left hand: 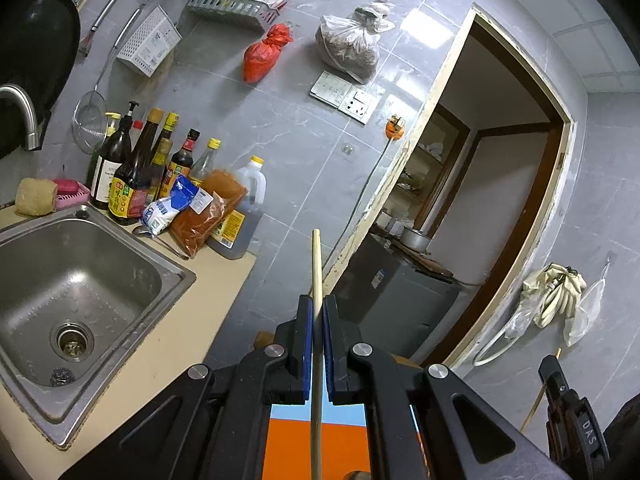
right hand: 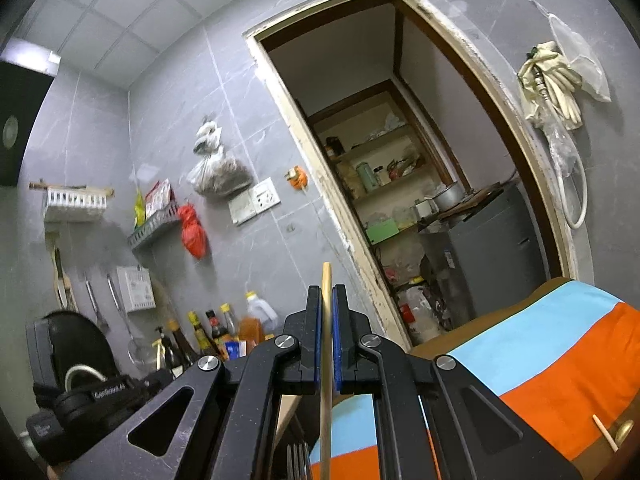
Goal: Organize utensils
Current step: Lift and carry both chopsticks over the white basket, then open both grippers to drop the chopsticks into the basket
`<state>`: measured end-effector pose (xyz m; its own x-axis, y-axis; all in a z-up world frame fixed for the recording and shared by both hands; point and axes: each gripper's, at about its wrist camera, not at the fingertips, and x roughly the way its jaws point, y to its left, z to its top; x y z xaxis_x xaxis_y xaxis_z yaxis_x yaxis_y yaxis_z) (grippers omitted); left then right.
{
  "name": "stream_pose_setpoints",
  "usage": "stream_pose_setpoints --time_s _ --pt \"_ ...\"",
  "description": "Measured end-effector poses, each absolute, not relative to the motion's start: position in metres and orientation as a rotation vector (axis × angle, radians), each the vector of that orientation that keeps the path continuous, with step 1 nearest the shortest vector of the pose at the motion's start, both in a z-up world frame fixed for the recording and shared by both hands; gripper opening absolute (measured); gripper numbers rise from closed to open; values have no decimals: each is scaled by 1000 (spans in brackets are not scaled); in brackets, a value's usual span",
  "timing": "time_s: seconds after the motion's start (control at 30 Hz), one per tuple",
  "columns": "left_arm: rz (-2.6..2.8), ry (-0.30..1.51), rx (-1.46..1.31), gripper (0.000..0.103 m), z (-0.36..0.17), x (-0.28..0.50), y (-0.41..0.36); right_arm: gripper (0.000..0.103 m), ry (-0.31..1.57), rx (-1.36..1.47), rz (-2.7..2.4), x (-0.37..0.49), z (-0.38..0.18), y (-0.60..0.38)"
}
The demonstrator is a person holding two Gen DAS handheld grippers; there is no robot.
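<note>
Jaws of the left gripper [left hand: 318, 300] are clenching on a pale wooden chopstick [left hand: 316, 264], blue pads pressing both its sides; thin, round, light tan stick, its tip sticking out well past the jaws and its length running back under the gripper. Jaws of the right gripper [right hand: 327, 294] are clamping a second chopstick [right hand: 326, 280] the same way, same pale wood, tip poking just beyond the jaws. Fork tines [right hand: 298, 460] are showing below the right jaws, another small stick [right hand: 605, 432] lying far right of them on a striped cloth [right hand: 560, 360], light blue and orange. Left of the left jaws a steel sink [left hand: 80, 280] is sitting in a beige counter [left hand: 200, 300], sauce bottles [left hand: 132, 168] and a red spice bag [left hand: 212, 208] crowding behind it. Ahead of both jaws grey tiled wall [left hand: 304, 152], hanging bags, wall sockets, and an open doorway [right hand: 400, 160] with cluttered shelves behind are showing.
</note>
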<state>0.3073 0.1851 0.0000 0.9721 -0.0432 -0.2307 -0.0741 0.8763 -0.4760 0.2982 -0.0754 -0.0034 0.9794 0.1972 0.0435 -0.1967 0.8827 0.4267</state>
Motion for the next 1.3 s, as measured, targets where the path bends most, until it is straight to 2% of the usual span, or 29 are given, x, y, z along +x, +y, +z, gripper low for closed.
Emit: stream_pose_setpoints --time_s 0.8,0.87,0.9,0.93,1.0,1.2,1.27,1.3 --pt "-57 390 -364 5 -18 302 158 5 182 353 276 297 -19 -71" --pt "-67 420 -357 5 -20 301 159 7 192 357 280 295 -18 -72" --pt "-69 428 -355 5 -20 300 158 13 194 357 281 294 -17 -73" --pt "-74 440 -352 5 -21 299 158 23 194 359 282 293 -17 -74" --pt "-84 464 -344 7 -21 297 158 33 194 373 282 289 -14 -78" --pt "-87 503 -346 10 -16 288 157 35 184 355 248 271 0 -92" --pt "-86 499 -353 16 -11 283 157 43 180 345 232 263 6 -98" --pt "-87 493 -356 25 -9 280 157 45 177 339 224 258 9 -102"
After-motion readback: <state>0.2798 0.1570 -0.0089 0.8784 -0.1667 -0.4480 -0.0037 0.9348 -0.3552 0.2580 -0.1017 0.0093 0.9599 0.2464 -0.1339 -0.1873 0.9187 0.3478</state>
